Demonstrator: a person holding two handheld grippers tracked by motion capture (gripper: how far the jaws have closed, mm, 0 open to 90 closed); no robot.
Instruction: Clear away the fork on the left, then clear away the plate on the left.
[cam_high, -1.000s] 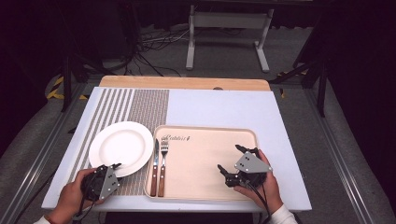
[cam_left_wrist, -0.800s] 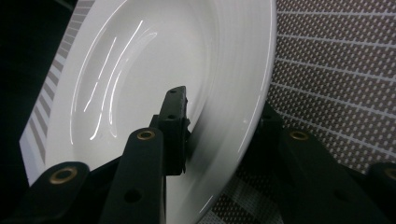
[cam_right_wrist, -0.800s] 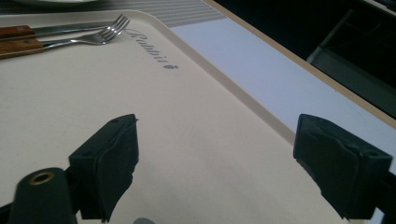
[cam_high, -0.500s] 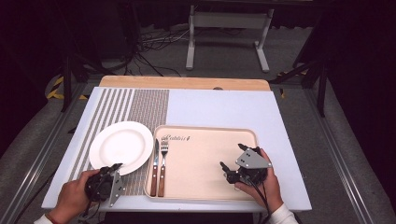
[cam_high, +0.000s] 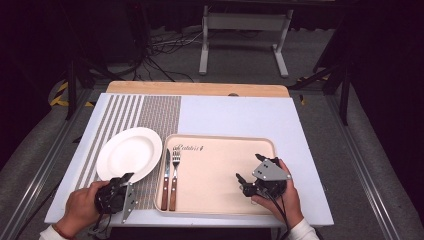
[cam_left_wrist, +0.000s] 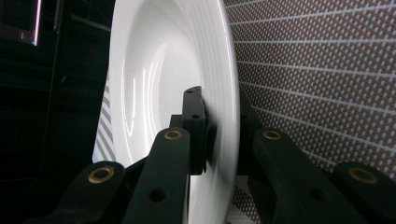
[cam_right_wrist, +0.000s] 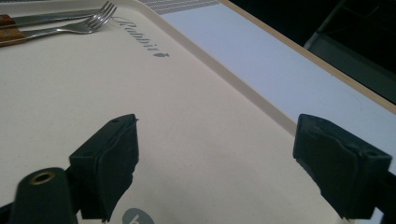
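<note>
A white plate (cam_high: 129, 152) lies on the striped placemat (cam_high: 150, 110), left of the tray. My left gripper (cam_high: 125, 179) is at the plate's near rim. In the left gripper view the pads press on both sides of the plate (cam_left_wrist: 159, 70) rim, and my left gripper (cam_left_wrist: 219, 107) has just been closing on it. My right gripper (cam_high: 248, 167) hovers open over the right part of the beige tray (cam_high: 220, 137). Nothing is between the jaws of my right gripper (cam_right_wrist: 219, 149) over the tray (cam_right_wrist: 93, 93).
A knife (cam_high: 165, 172) and a fork (cam_high: 174, 175) lie side by side at the tray's left end, handles toward me. The fork (cam_right_wrist: 84, 25) shows far off in the right gripper view. The white table top (cam_high: 240, 112) stretches beyond the tray to a wooden back edge (cam_high: 200, 89).
The left gripper has edged slightly toward the plate and its jaws have drawn in on the near rim. The right gripper has kept still.
</note>
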